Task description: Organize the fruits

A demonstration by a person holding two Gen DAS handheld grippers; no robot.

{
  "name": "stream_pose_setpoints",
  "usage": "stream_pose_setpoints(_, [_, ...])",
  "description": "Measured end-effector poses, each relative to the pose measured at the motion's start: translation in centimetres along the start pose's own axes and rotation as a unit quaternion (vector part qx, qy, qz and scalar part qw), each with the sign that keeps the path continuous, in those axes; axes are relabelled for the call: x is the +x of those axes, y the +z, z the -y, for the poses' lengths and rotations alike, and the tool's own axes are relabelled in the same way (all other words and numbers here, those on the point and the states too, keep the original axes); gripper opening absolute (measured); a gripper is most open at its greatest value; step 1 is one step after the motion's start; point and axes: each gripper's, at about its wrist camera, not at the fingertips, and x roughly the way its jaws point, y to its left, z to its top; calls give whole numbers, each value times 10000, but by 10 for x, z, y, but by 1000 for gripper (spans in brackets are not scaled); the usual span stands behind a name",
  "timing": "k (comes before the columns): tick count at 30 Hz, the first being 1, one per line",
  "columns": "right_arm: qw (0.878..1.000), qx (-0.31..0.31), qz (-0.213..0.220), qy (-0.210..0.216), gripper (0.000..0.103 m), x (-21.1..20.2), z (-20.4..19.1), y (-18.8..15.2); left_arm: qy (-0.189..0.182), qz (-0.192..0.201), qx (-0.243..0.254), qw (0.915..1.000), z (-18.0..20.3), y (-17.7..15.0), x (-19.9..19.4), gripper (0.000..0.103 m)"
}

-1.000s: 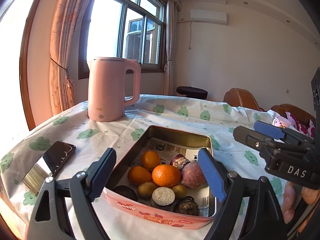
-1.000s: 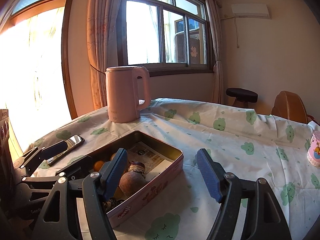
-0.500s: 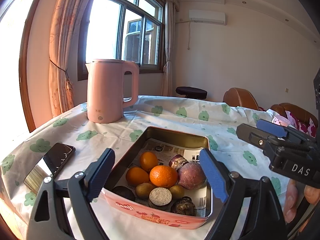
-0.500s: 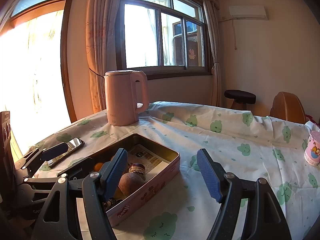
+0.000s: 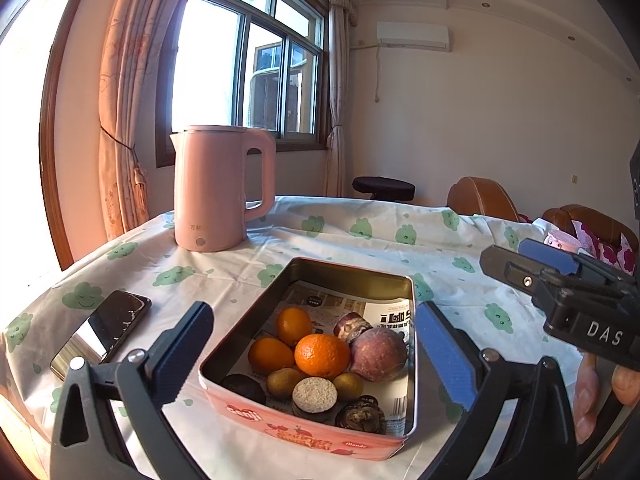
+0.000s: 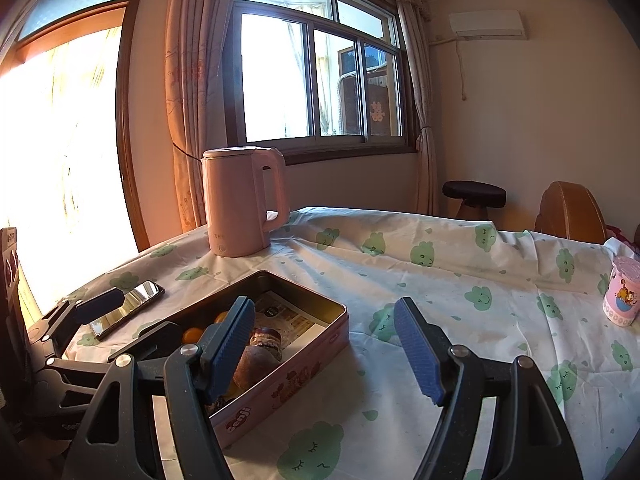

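Note:
A pink tin box (image 5: 304, 434) lined with newspaper sits on the table. It holds a big orange (image 5: 322, 354), two smaller oranges (image 5: 270, 354), a purple-red round fruit (image 5: 378, 354), kiwis (image 5: 284, 382) and some dark round pieces. My left gripper (image 5: 313, 314) hangs just before the tin's near end. Its jaws are opening and stand either side of the tin without touching its walls. My right gripper (image 6: 324, 306) is open to the right of the tin (image 6: 280, 380), its left finger above the tin's rim, with nothing held.
A pink kettle (image 5: 218, 188) stands behind the tin. A phone (image 5: 106, 330) lies at the left near the table edge. A small pink cup (image 6: 622, 294) stands far right. A stool (image 6: 474, 194) and brown chairs sit beyond the table.
The left gripper's jaws have spread wider around the tin's near end. The right gripper and the fruits look unchanged.

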Motion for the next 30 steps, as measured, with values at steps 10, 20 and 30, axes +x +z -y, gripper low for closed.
stream_pose_setpoints(10, [9998, 89, 98, -147, 74, -9, 13, 0, -39, 122, 112, 9999, 12, 3, -7, 103])
stream_pose_setpoints(20, [9997, 127, 127, -175, 75, -13, 19, -1, -70, 50, 140, 9999, 18, 2, -4, 103])
stream_pose_setpoints(30, [9986, 89, 52, -512, 75, -18, 40, -6, -120, 0, 254, 9996, 22, -2, -3, 103])
